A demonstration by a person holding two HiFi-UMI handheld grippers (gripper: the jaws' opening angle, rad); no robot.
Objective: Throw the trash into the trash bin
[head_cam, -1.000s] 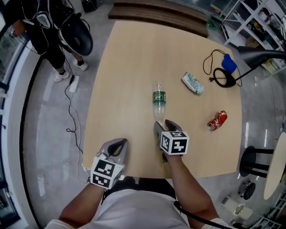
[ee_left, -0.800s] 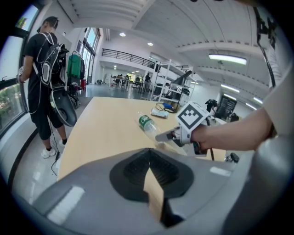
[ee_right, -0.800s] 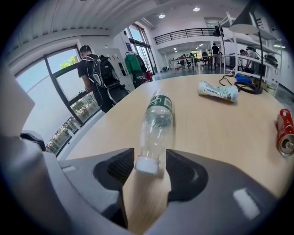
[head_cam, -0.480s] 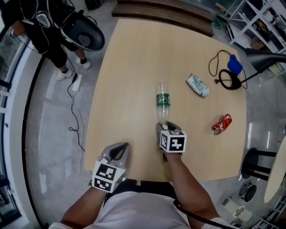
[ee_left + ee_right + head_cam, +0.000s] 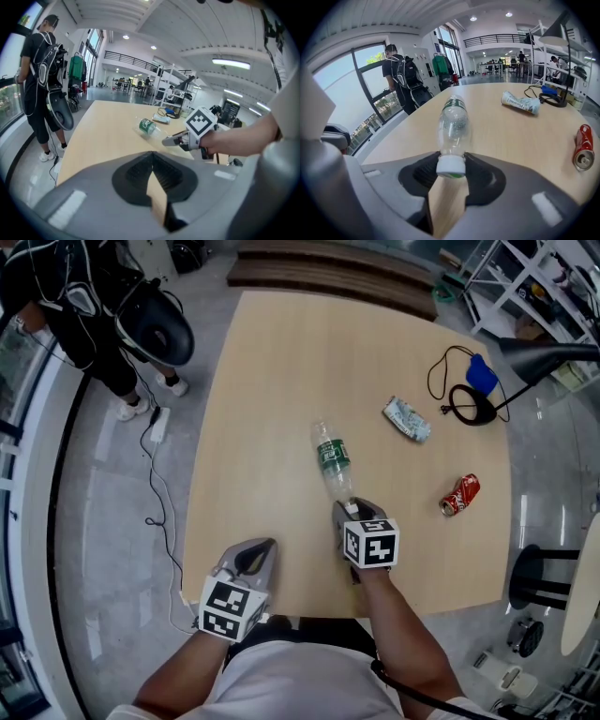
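Note:
A clear plastic bottle [image 5: 333, 463] with a green label lies on the wooden table [image 5: 262, 381], its white cap toward me. My right gripper [image 5: 349, 510] has its jaws on either side of the cap end; they have just been closing, and in the right gripper view the pads press on the cap of the bottle [image 5: 452, 124] at the right gripper [image 5: 451, 165]. My left gripper [image 5: 251, 554] rests over the table's near edge, shut and empty, also the left gripper [image 5: 152, 157] in its own view. No trash bin is visible.
A crushed red can [image 5: 458, 494] lies at the right, and a crumpled wrapper [image 5: 405, 418] further back. A black lamp base with cable [image 5: 469, 401] sits at the far right corner. A person [image 5: 84, 306] stands beyond the table's left side, with cables on the floor.
The bottle's far end has swung to the left, so it now lies slanted. The right gripper's jaws have come in around its cap. The left gripper has stayed put.

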